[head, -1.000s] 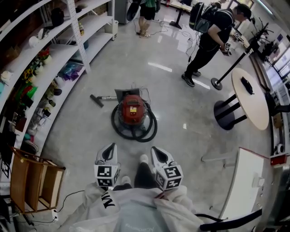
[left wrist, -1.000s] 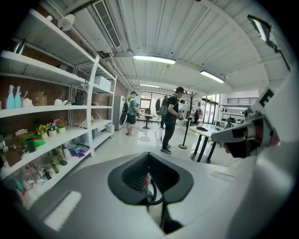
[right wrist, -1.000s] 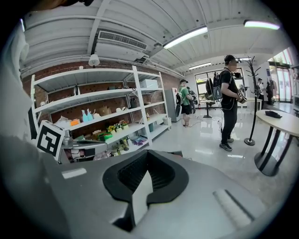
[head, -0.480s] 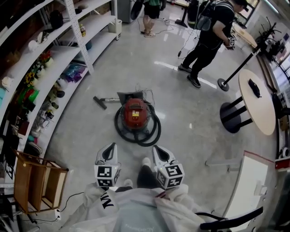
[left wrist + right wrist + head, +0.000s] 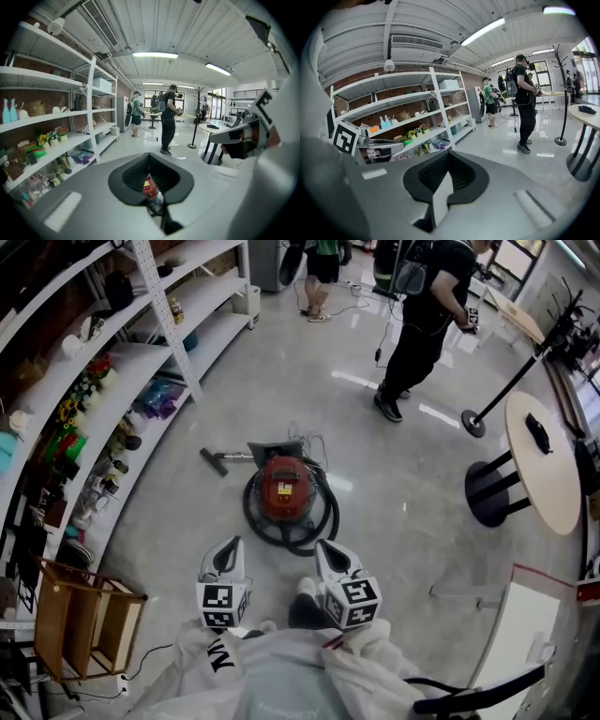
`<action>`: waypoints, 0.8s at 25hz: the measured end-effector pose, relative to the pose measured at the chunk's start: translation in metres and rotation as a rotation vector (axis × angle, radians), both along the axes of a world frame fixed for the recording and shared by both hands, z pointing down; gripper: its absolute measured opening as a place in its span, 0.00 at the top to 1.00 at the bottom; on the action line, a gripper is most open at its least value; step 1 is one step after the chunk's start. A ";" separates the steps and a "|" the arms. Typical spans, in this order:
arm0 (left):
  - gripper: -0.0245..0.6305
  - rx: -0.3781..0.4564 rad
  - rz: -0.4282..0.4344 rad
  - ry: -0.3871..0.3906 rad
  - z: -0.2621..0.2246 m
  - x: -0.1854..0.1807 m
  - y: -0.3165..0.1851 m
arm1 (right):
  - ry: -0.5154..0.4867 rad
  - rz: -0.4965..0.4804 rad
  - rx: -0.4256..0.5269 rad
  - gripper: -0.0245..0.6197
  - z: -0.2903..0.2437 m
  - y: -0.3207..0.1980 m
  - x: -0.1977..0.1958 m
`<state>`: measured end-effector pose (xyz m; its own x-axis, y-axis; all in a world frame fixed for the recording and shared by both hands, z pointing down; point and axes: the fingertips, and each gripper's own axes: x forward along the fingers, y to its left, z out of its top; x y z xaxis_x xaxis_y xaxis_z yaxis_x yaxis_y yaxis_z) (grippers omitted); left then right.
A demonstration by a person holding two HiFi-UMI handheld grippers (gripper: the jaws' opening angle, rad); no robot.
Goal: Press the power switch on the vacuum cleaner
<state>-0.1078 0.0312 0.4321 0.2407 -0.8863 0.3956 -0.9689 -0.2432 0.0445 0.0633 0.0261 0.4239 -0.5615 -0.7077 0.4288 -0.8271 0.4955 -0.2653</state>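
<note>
Head view, from the near edge outward: white sleeves point(image 5: 281, 676), then left gripper point(image 5: 229, 547) and right gripper point(image 5: 325, 547) side by side, pointing forward, jaws of each pressed together on nothing. Just ahead of the jaws and apart from both: red vacuum cleaner point(image 5: 284, 486) on the grey floor point(image 5: 403, 531), ringed by its black hose point(image 5: 319, 519), with the floor nozzle point(image 5: 214, 461) beyond and left of the jaws. Off to the left of the left jaws, a wooden crate point(image 5: 80, 620) and long white shelves point(image 5: 112, 371). Off to the right of the right jaws, a round desk point(image 5: 544, 460). Farthest ahead, a person in black point(image 5: 422, 315) with a backpack.

Left gripper view: closed jaws with only a dark cut-out between them, and through it a sliver of the vacuum cleaner straight ahead.

Right gripper view: no vacuum cleaner here, only pale floor in the slit. Aimed more toward the shelves, with the left gripper at the left edge.

In both gripper views, and not in the head view: ceiling lights point(image 5: 154, 55).
</note>
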 end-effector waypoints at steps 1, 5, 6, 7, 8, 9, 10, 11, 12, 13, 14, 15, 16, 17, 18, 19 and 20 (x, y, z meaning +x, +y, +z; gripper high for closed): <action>0.96 0.000 -0.004 -0.002 -0.001 0.002 -0.003 | -0.001 -0.004 -0.001 0.96 0.000 -0.003 0.002; 0.96 -0.004 -0.007 -0.011 0.001 0.010 -0.012 | -0.006 -0.016 -0.005 0.96 0.001 -0.015 0.009; 0.96 -0.006 -0.010 -0.013 0.002 0.011 -0.014 | -0.008 -0.019 -0.005 0.96 0.002 -0.018 0.010; 0.96 -0.009 -0.015 -0.012 0.003 0.013 -0.016 | -0.010 -0.022 -0.006 0.96 0.002 -0.021 0.011; 0.96 -0.012 -0.022 -0.011 0.003 0.015 -0.018 | -0.011 -0.026 -0.005 0.96 0.003 -0.024 0.013; 0.96 -0.015 -0.027 -0.011 0.004 0.017 -0.020 | -0.011 -0.029 -0.005 0.96 0.003 -0.027 0.016; 0.96 -0.016 -0.032 -0.013 0.004 0.019 -0.023 | -0.013 -0.033 -0.004 0.96 0.003 -0.030 0.019; 0.96 -0.015 -0.035 -0.017 0.004 0.021 -0.026 | -0.015 -0.037 -0.003 0.96 0.003 -0.034 0.022; 0.96 -0.013 -0.037 -0.021 0.004 0.024 -0.029 | -0.016 -0.039 -0.003 0.96 0.002 -0.037 0.025; 0.96 -0.009 -0.039 -0.026 0.002 0.026 -0.032 | -0.018 -0.041 -0.001 0.96 0.002 -0.041 0.028; 0.96 -0.003 -0.040 -0.031 0.001 0.028 -0.036 | -0.019 -0.045 0.000 0.96 0.002 -0.045 0.030; 0.96 0.002 -0.042 -0.035 -0.001 0.030 -0.038 | -0.021 -0.048 0.002 0.96 0.001 -0.049 0.033; 0.96 0.005 -0.045 -0.038 -0.003 0.033 -0.040 | -0.023 -0.052 0.004 0.96 0.001 -0.053 0.035; 0.96 0.006 -0.049 -0.039 -0.003 0.036 -0.042 | -0.024 -0.056 0.006 0.96 0.001 -0.056 0.037; 0.96 0.004 -0.052 -0.039 -0.003 0.038 -0.042 | -0.026 -0.061 0.006 0.96 0.002 -0.058 0.038; 0.96 0.000 -0.057 -0.039 -0.002 0.039 -0.041 | -0.029 -0.067 0.004 0.96 0.003 -0.060 0.038; 0.96 -0.005 -0.060 -0.041 0.000 0.040 -0.041 | -0.033 -0.071 0.001 0.96 0.004 -0.062 0.038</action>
<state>-0.0679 -0.0093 0.4320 0.1703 -0.8969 0.4082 -0.9829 -0.1841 0.0057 0.1008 -0.0360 0.4283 -0.6243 -0.6659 0.4086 -0.7806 0.5532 -0.2911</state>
